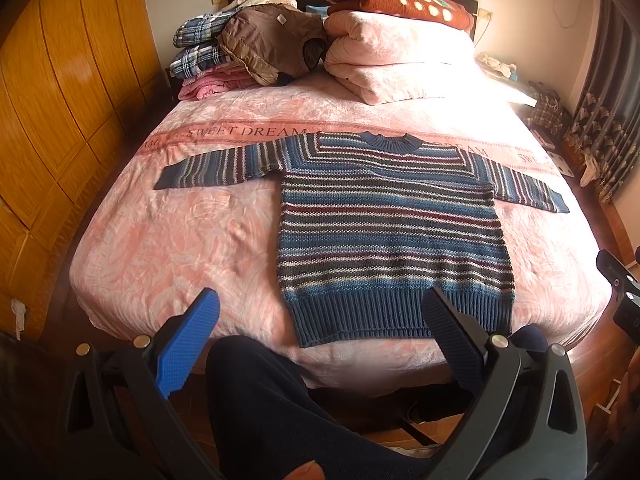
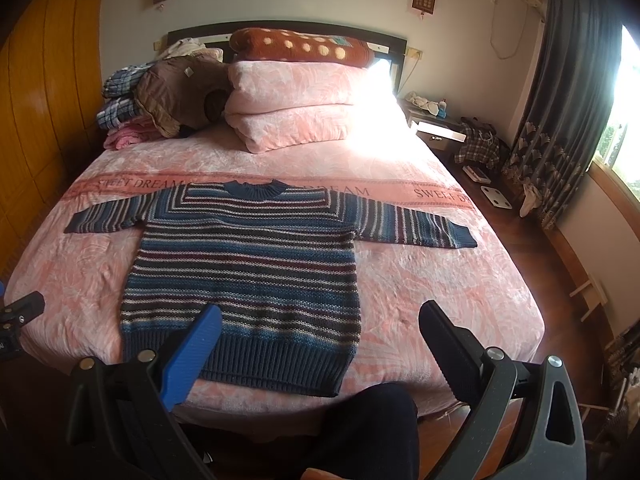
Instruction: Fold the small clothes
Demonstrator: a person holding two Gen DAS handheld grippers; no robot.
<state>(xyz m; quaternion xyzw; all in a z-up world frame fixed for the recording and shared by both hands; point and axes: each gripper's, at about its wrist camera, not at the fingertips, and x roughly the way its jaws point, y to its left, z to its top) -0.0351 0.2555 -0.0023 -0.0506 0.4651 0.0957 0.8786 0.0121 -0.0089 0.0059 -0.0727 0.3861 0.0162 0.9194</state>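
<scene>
My left gripper (image 1: 320, 312) nearest lens, fingers spread wide, holding nothing, hovering off bed's foot edge. My right gripper (image 2: 320, 320) same: wide apart, empty. Dark trouser leg (image 1: 260, 400) below both. Striped knit sweater (image 1: 384, 232) lies flat on pink bedspread (image 1: 168, 240), sleeves stretched sideways, hem toward me, collar away. Far left: wooden wardrobe (image 1: 60, 100), clothes pile (image 1: 224, 48); folded pink quilt (image 1: 392, 64) at headboard.

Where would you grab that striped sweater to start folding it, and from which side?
Probably at the sleeve cuffs. The striped sweater lies flat on the bed, sleeves spread wide. The left gripper could come in from the left for the left cuff, the right gripper for the right cuff. Both jaws are open.
</scene>
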